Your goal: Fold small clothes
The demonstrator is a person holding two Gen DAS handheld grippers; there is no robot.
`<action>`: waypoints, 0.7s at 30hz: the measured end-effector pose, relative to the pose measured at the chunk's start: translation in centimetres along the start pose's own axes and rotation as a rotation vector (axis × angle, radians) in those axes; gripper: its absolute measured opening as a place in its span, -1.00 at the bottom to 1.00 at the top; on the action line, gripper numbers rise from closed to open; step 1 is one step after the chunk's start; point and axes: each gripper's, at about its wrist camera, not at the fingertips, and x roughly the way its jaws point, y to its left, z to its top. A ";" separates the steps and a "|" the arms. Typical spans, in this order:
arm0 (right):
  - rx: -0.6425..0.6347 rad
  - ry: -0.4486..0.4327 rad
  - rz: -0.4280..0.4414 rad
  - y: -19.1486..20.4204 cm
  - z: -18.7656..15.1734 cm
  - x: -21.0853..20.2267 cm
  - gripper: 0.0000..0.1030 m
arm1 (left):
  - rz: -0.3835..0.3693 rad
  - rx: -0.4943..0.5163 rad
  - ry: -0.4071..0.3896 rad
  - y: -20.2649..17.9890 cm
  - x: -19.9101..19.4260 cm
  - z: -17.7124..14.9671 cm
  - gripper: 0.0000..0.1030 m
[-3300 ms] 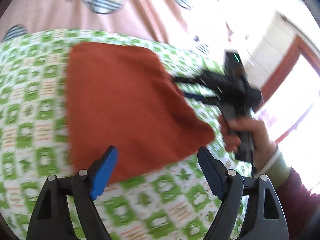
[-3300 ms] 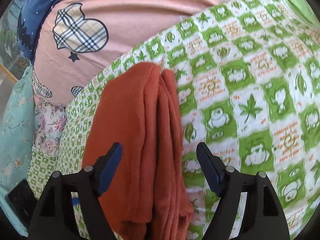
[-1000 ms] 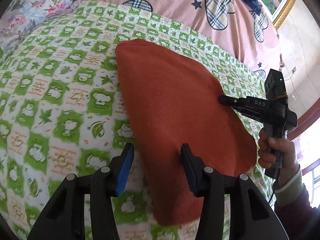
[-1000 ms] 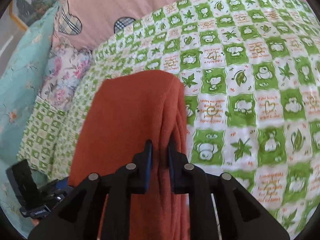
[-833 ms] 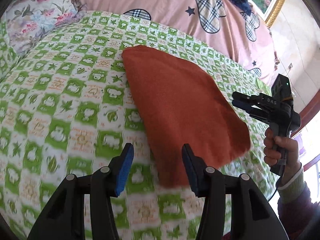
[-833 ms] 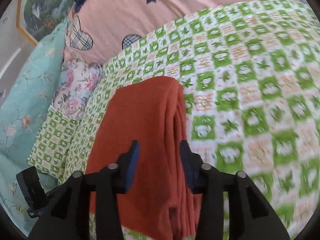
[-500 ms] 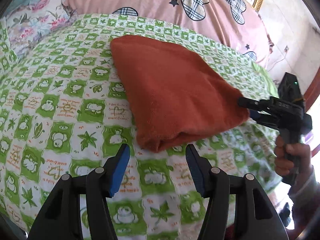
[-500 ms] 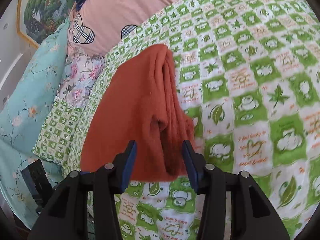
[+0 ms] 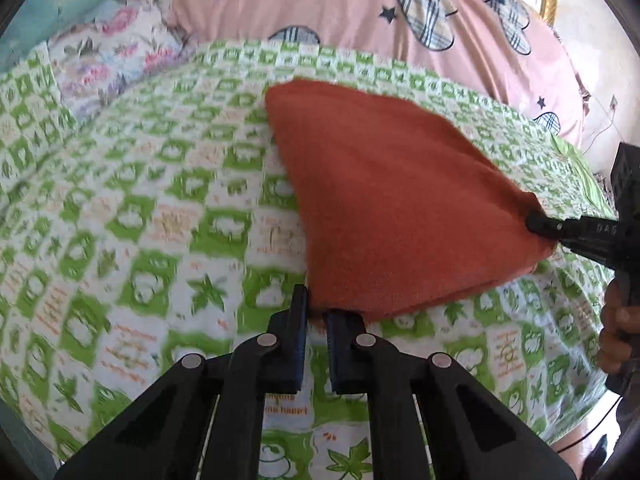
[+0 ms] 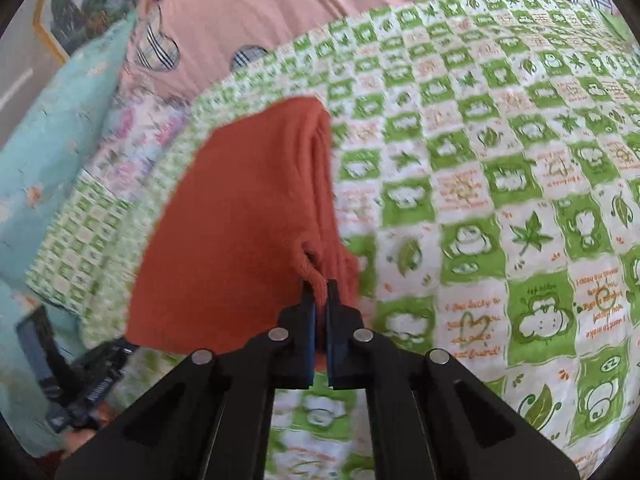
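Folded orange garment (image 9: 384, 200) on green-check bedspread (image 9: 140, 220), mid-frame. Left claw (image 9: 317, 312) clamped on near corner, right claw (image 10: 321, 292) pinching opposite corner.

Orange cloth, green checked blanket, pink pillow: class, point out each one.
orange cloth (image 9: 392, 200), left wrist view, middle of top layer
green checked blanket (image 9: 140, 216), left wrist view, bare patch
pink pillow (image 9: 328, 4), left wrist view, front face

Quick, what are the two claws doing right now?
Left claw: closed, pinching the near corner of the folded rust-orange knitted garment.
Right claw: closed, pinching that garment's other near corner.
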 end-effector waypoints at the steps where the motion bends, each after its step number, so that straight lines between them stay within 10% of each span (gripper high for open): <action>1: -0.003 0.006 -0.008 -0.1 -0.3 0.3 -0.91 | -0.011 -0.015 0.013 0.3 0.1 -0.2 -0.86; 13: 0.005 -0.148 0.042 1.3 1.1 -6.4 -0.52 | -0.264 -0.012 -0.002 2.3 -5.4 0.8 -0.86; 18: -0.048 -0.078 0.125 4.9 3.1 -2.4 -0.52 | -0.429 0.017 -0.020 0.5 -3.7 3.8 -0.84; 21: -0.018 -0.013 0.043 4.3 3.8 1.3 -0.52 | -0.388 0.012 0.073 0.0 0.0 3.5 -0.85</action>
